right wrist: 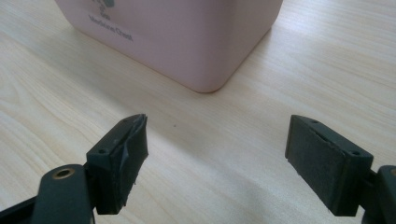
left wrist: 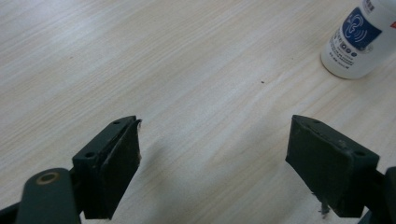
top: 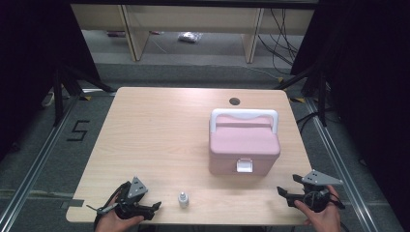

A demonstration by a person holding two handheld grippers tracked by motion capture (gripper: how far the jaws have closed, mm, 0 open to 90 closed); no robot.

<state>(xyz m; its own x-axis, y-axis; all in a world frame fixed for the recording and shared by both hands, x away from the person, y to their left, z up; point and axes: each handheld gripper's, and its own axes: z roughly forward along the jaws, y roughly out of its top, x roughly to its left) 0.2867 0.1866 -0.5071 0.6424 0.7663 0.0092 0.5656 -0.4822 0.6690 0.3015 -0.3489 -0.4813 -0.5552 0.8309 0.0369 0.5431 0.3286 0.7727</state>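
A pink box (top: 244,147) with a white handle and a white front latch stands shut on the right half of the wooden table (top: 159,130). A small white bottle (top: 183,198) stands upright near the front edge. My left gripper (top: 153,208) rests at the front left, open, a little left of the bottle. In the left gripper view the bottle (left wrist: 357,39) with its blue label sits at the upper right, beyond the empty jaws (left wrist: 215,158). My right gripper (top: 282,192) lies at the front right, open. The box's lower corner (right wrist: 187,42) lies ahead of its jaws (right wrist: 217,156).
A round cable hole (top: 234,101) sits near the table's far edge. Dark stands and cables flank the table on both sides. Wooden furniture legs stand on the floor beyond.
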